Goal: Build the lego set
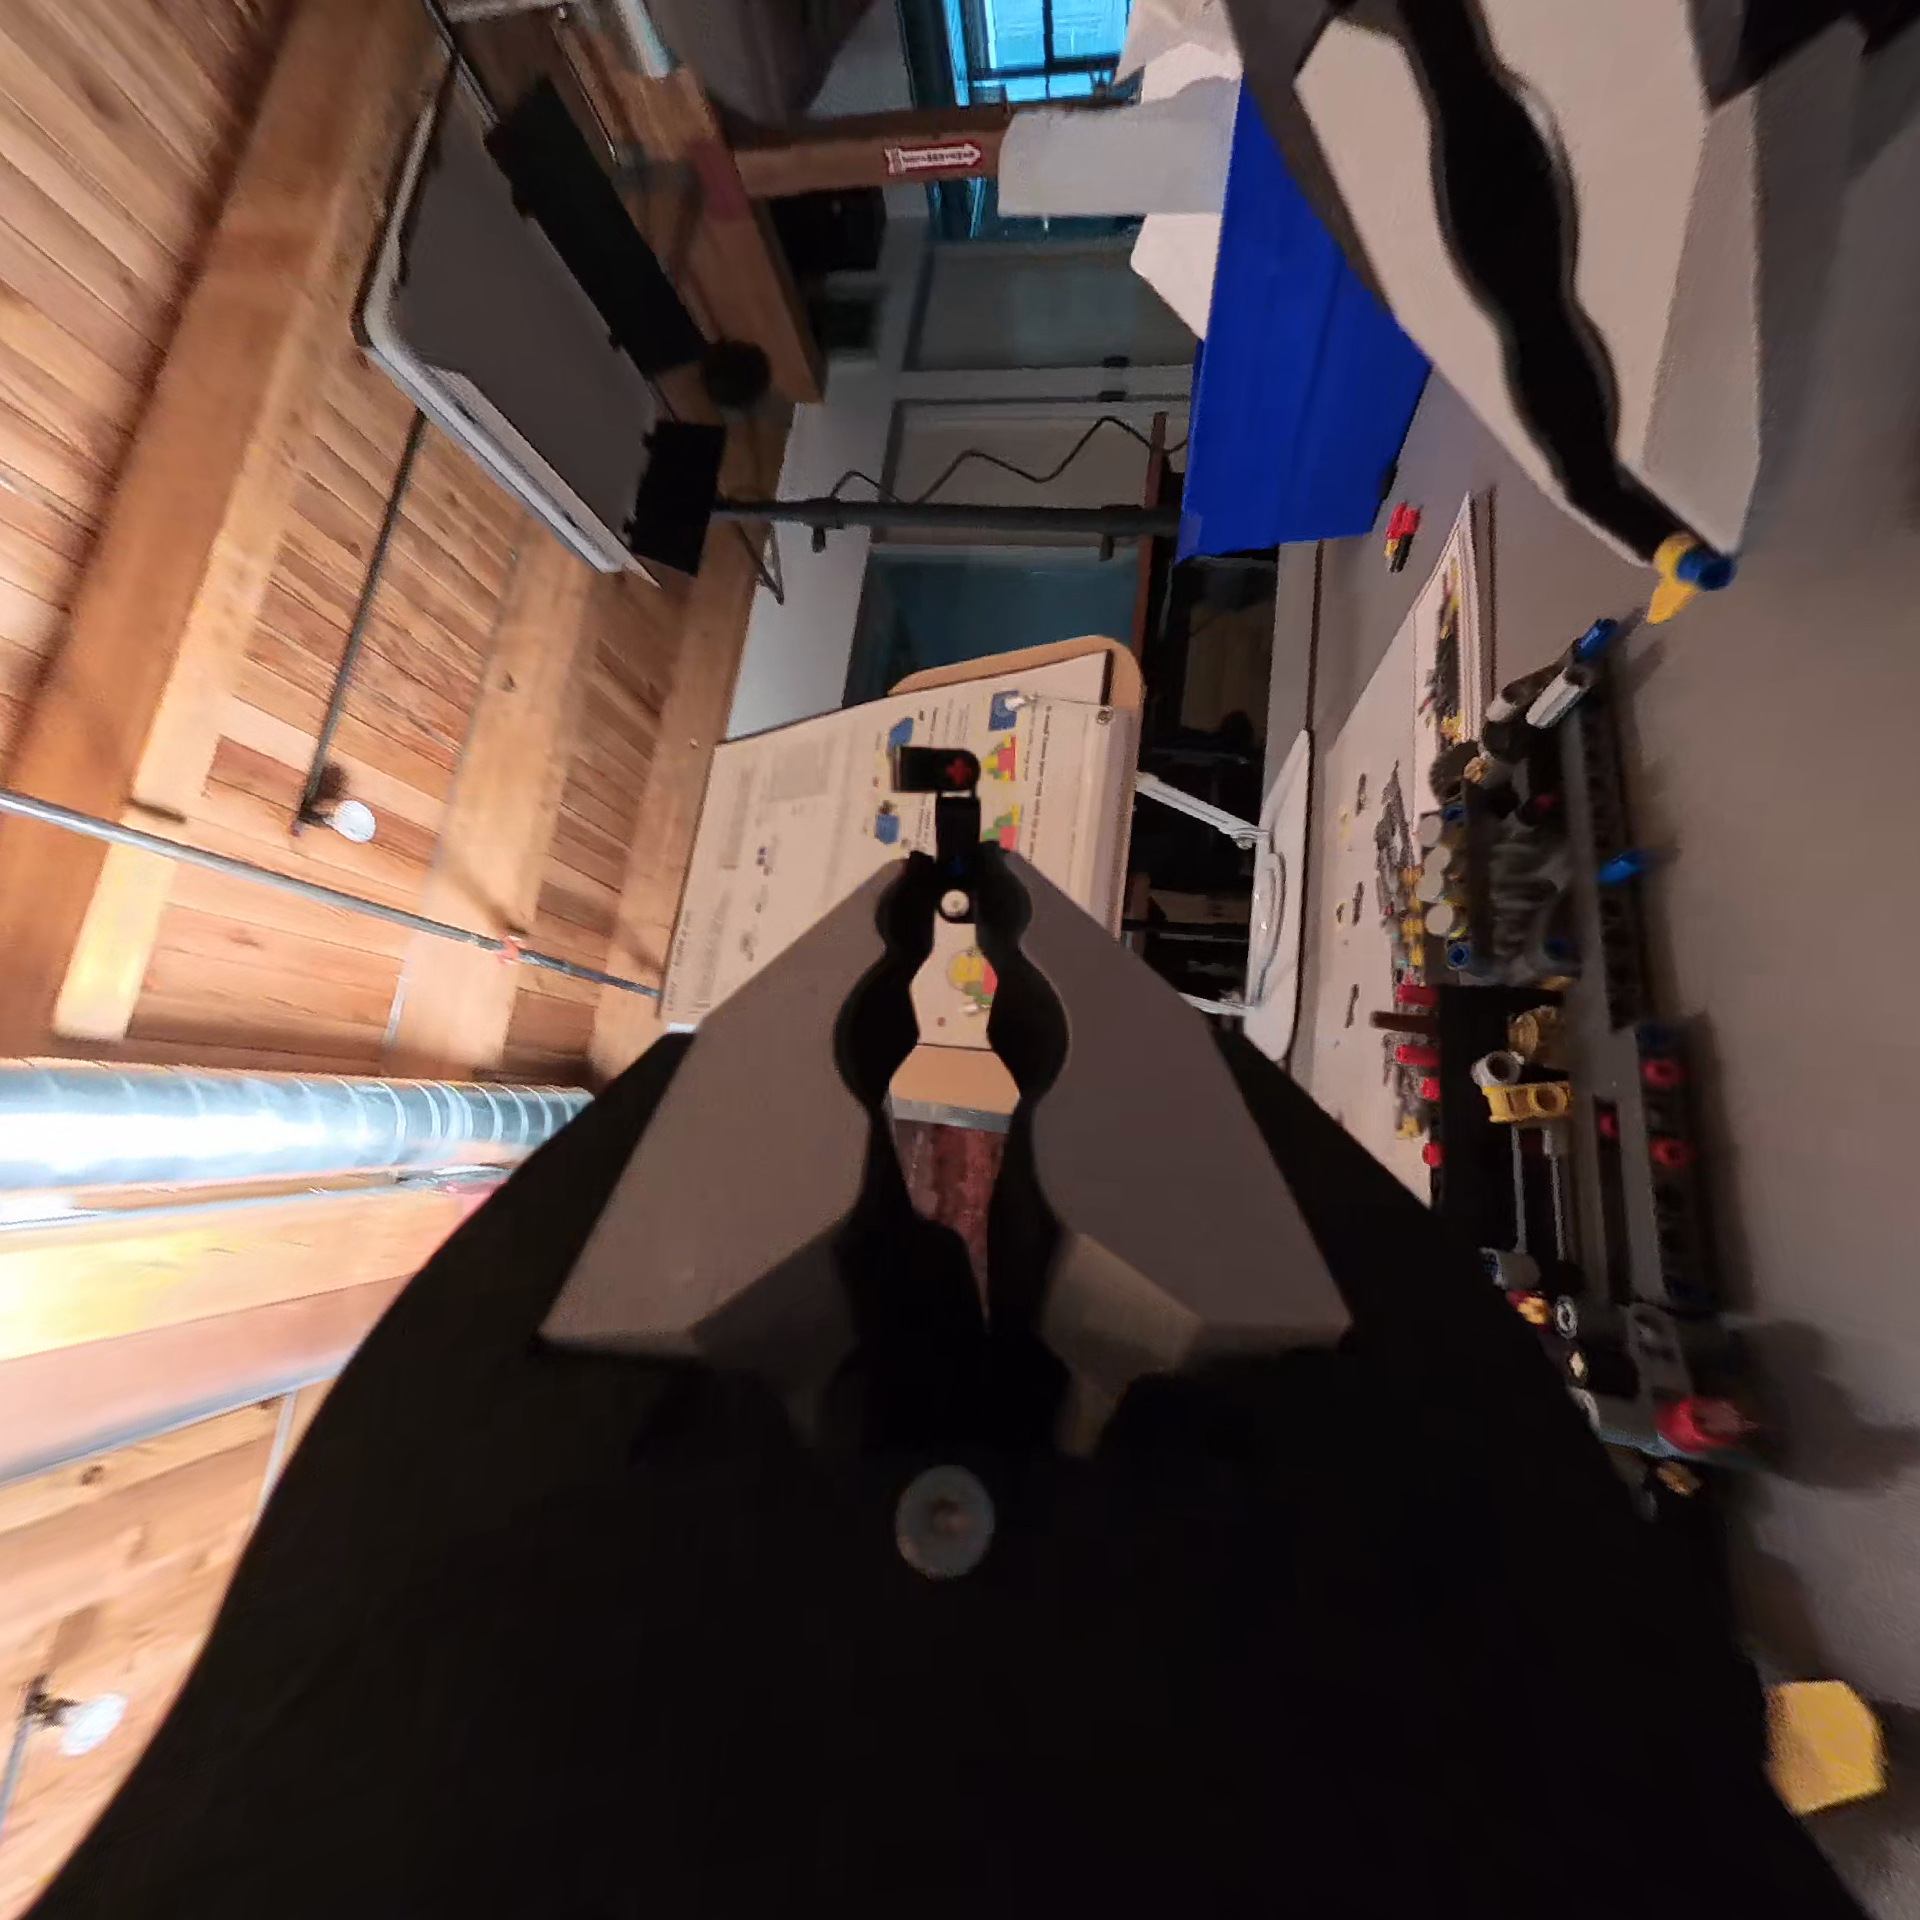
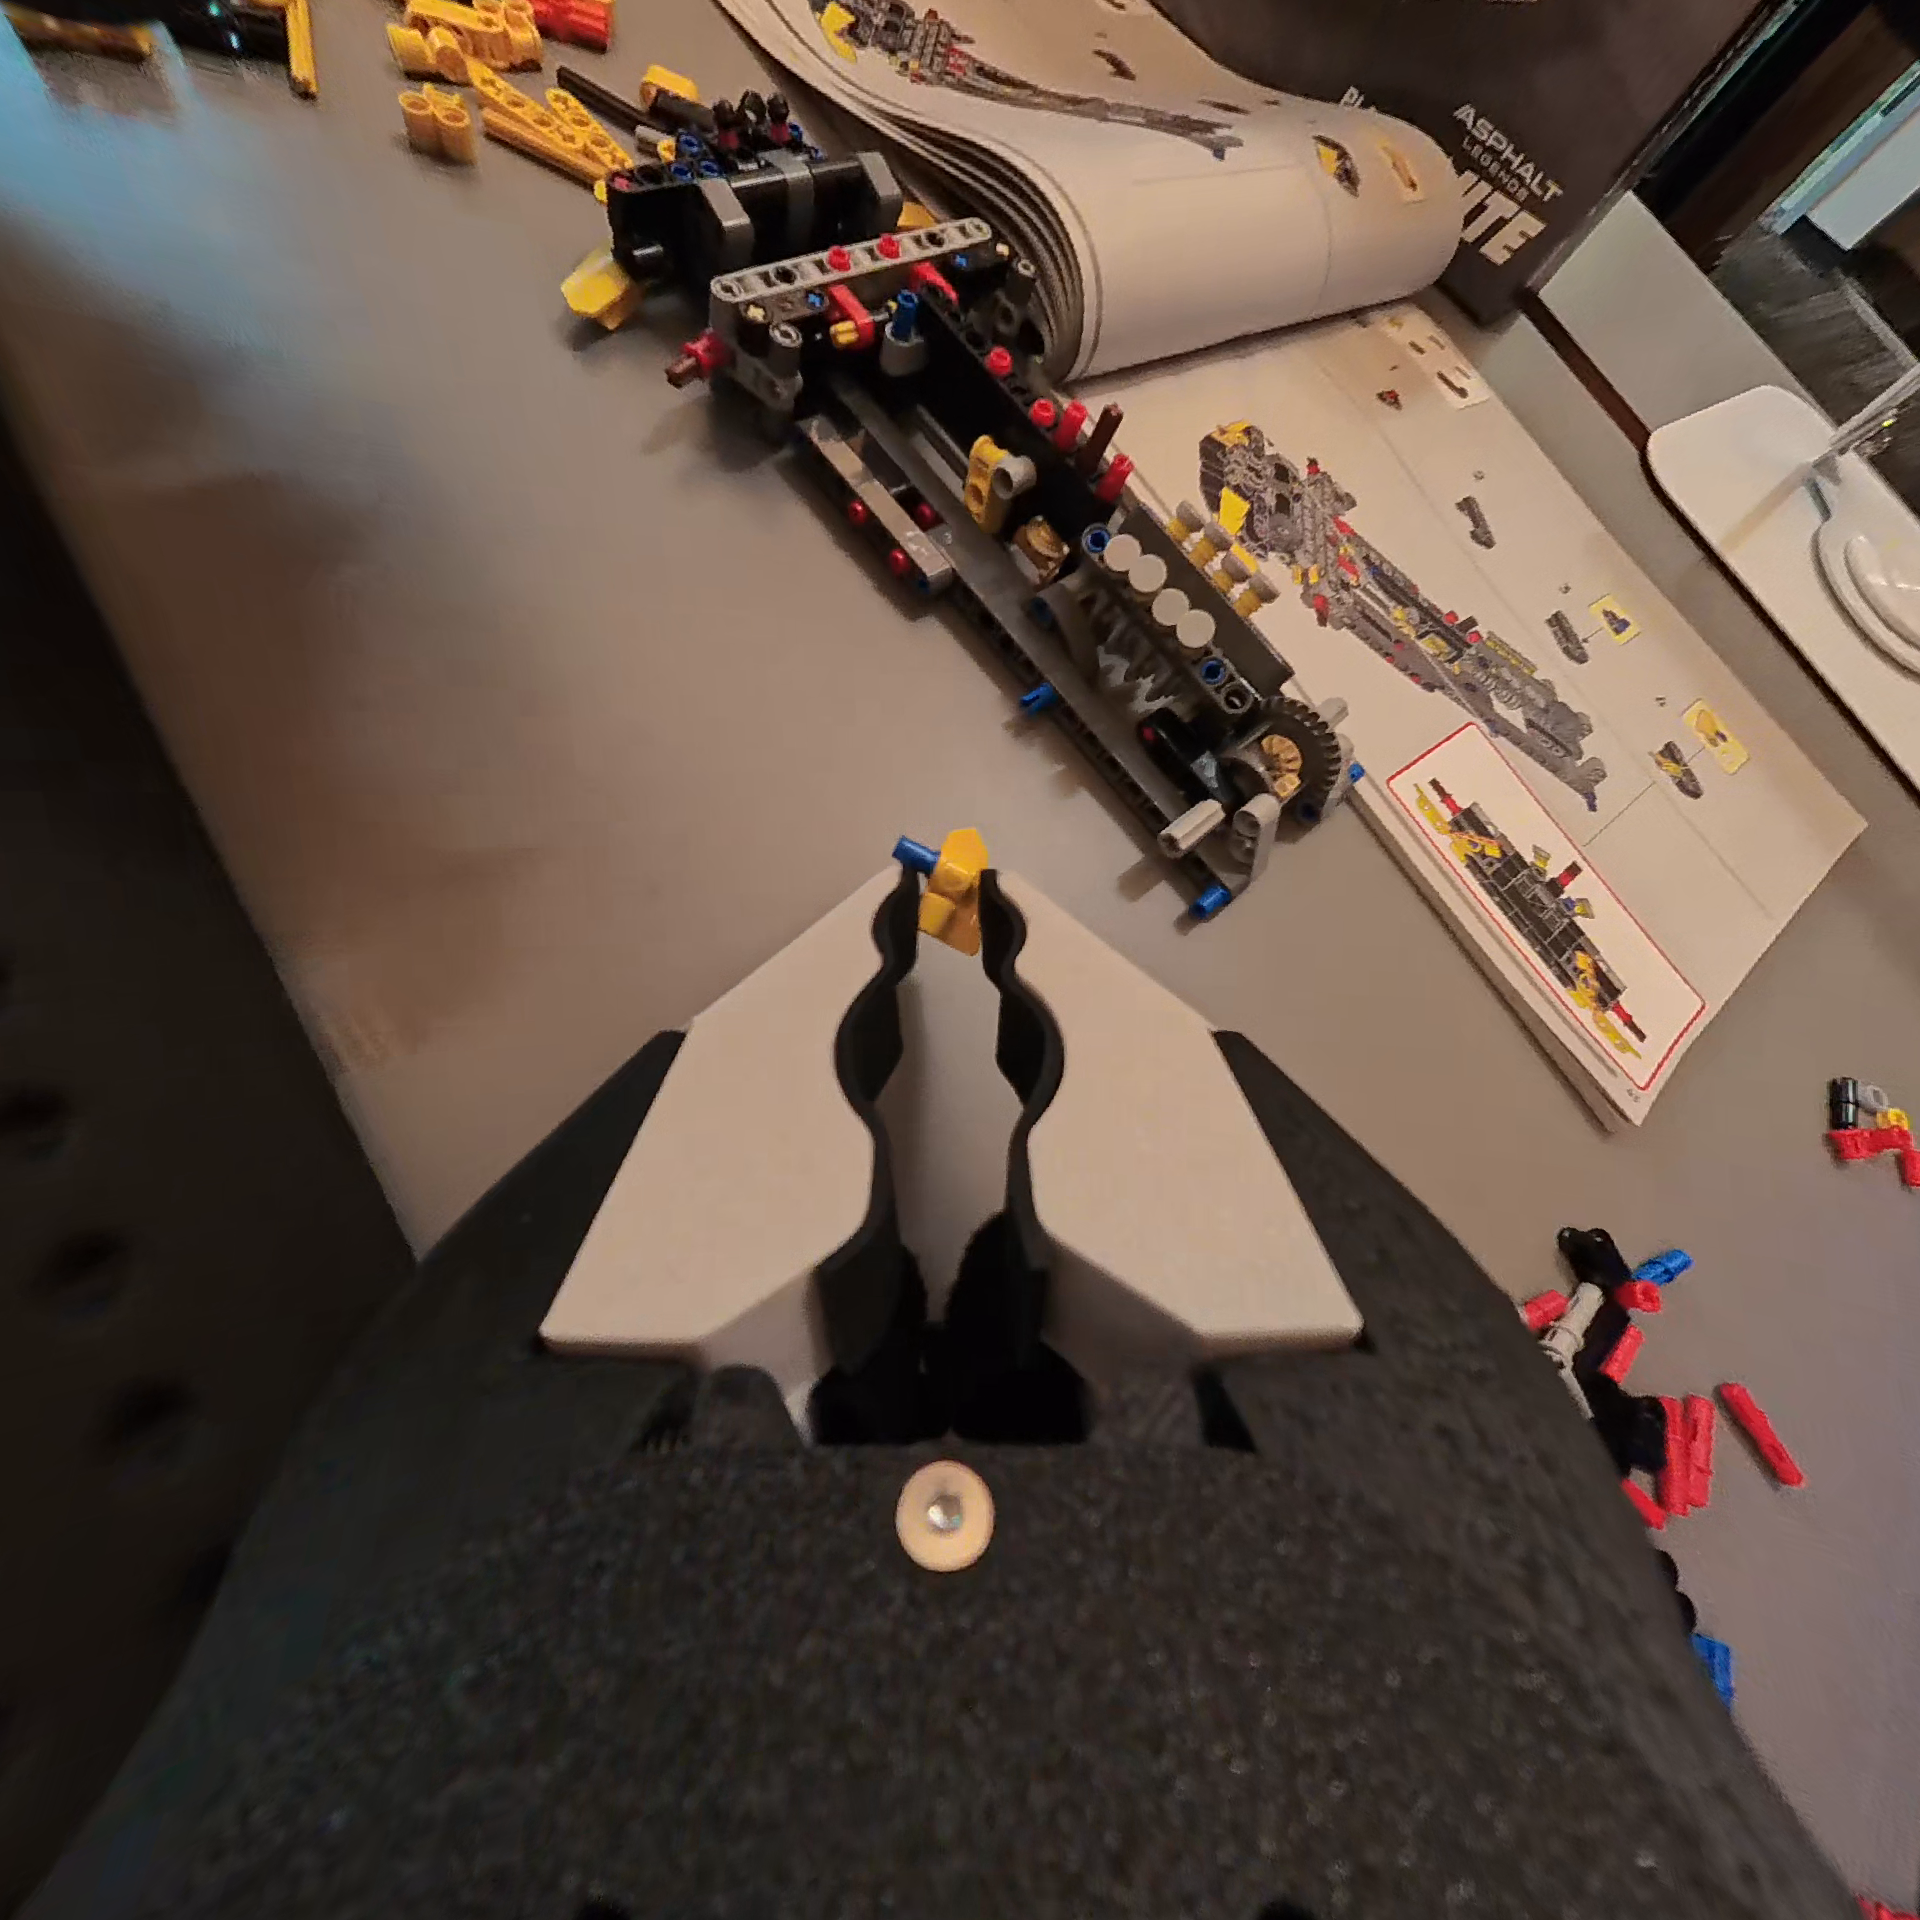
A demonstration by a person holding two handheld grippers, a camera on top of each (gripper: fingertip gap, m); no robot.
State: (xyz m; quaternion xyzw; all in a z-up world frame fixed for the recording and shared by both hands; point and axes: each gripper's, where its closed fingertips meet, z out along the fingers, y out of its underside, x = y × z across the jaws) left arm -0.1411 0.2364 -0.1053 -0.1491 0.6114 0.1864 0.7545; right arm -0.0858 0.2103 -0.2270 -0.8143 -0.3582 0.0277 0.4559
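My left gripper (image 1: 956, 864) is shut on a small black lego piece (image 1: 933, 769) with a red cross-shaped end, held up in the air away from the table. My right gripper (image 2: 948, 881) is shut on a small yellow connector (image 2: 961, 854) with a blue pin, held just above the grey table. The long, partly built black and grey chassis (image 2: 1039, 520) lies beyond it, a short way apart. In the left wrist view, which is rolled sideways, the right gripper (image 1: 1683, 551) with its yellow piece (image 1: 1671, 597) hangs above the chassis (image 1: 1558, 987).
An open instruction booklet (image 2: 1507, 675) lies right of the chassis, with the set's box (image 2: 1538, 197) behind it. Loose yellow pieces (image 2: 499, 73) lie at the far left, and red, blue and black pieces (image 2: 1652, 1382) at the near right. A white tray (image 2: 1745, 488) is at the right edge. My right fingertips sit around 15 cm from my left ones.
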